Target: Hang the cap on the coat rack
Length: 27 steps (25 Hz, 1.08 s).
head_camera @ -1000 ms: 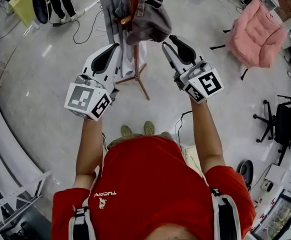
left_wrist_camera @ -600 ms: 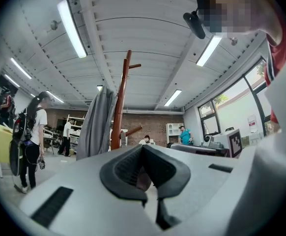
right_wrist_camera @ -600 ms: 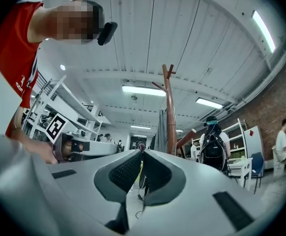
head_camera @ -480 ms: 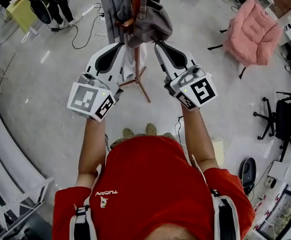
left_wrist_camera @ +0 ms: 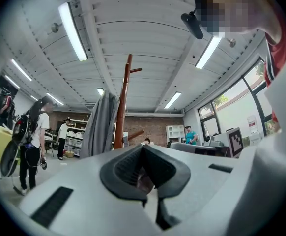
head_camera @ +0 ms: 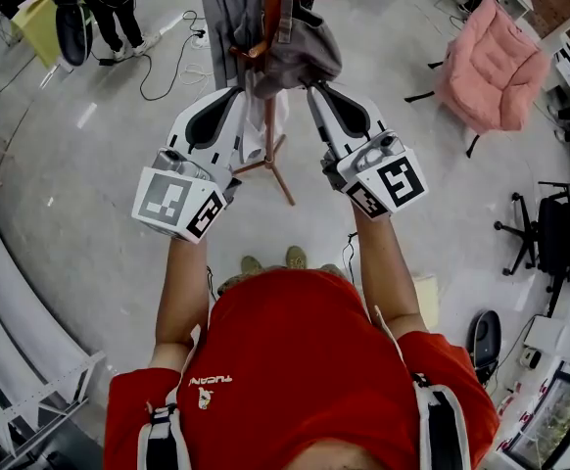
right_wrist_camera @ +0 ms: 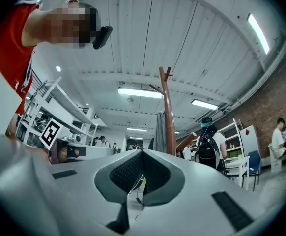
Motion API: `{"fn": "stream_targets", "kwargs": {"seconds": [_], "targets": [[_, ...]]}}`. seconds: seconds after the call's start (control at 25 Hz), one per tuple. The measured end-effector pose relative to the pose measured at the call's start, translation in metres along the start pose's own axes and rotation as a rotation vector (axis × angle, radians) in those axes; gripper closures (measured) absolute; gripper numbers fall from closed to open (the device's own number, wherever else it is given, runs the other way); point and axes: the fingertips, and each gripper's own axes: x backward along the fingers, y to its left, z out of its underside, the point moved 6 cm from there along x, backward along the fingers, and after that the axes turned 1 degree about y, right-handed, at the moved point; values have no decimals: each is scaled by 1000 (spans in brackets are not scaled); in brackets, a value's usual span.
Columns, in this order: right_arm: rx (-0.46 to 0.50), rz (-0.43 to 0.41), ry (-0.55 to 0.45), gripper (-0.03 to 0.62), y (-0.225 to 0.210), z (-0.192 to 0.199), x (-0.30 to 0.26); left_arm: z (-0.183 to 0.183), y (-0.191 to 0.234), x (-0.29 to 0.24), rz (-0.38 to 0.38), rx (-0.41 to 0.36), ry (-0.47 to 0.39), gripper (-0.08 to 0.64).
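Note:
The grey cap (head_camera: 303, 52) hangs from a peg of the brown wooden coat rack (head_camera: 268, 116), seen from above in the head view. My left gripper (head_camera: 236, 94) is held up left of the pole, my right gripper (head_camera: 314, 90) just right of it, below the cap. Neither touches the cap. In the left gripper view the left gripper (left_wrist_camera: 144, 149) has its pads pressed together with nothing between them, and the coat rack (left_wrist_camera: 123, 107) stands some way ahead. The right gripper (right_wrist_camera: 142, 154) is likewise shut and empty, the rack (right_wrist_camera: 168, 112) ahead of it.
A grey garment (head_camera: 228, 13) hangs on the rack's far side. A pink armchair (head_camera: 496, 62) stands at the right, a black office chair (head_camera: 559, 238) further right. Cables (head_camera: 167, 67) lie on the floor at the left. A person with a backpack (right_wrist_camera: 212, 144) stands beyond the rack.
The right gripper's jaws have gone from open to shut, empty, and it has moved left toward the rack's pole. The left gripper has barely moved.

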Motion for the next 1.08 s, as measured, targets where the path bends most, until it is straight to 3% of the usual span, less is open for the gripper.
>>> {"fn": "stream_targets", "kwargs": {"seconds": [1.08], "targets": [[-17, -9, 2, 569, -3, 4, 7, 1, -5, -1, -6, -5, 7, 551]]}}
